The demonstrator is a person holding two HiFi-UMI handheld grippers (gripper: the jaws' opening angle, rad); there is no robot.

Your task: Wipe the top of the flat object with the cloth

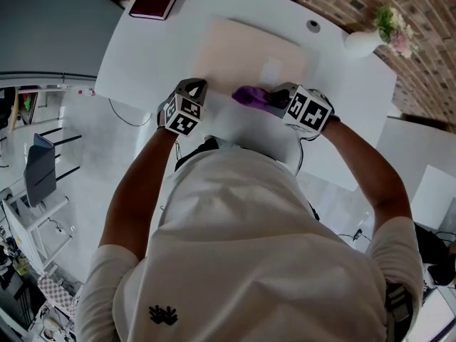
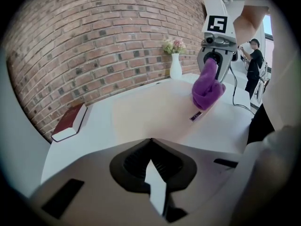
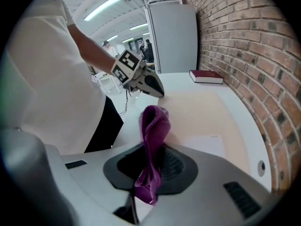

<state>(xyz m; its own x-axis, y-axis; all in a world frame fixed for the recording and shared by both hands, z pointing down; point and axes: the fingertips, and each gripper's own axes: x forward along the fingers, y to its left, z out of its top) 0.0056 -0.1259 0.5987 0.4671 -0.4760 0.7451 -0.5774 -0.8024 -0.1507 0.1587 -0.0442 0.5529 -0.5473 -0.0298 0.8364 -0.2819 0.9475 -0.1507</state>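
Purple cloth: bunched, clamped between the jaws of the right gripper, its free end resting on the near edge of the flat beige board. Board: lies on the white table, long axis running side to side; nearly all its top stretches ahead of the cloth, away from the person. Left gripper: jaws together, nothing seen between them, at the board's near left corner. Wiping stroke, by judgement: forward and across.

Against pale board, right gripper holds purple cloth
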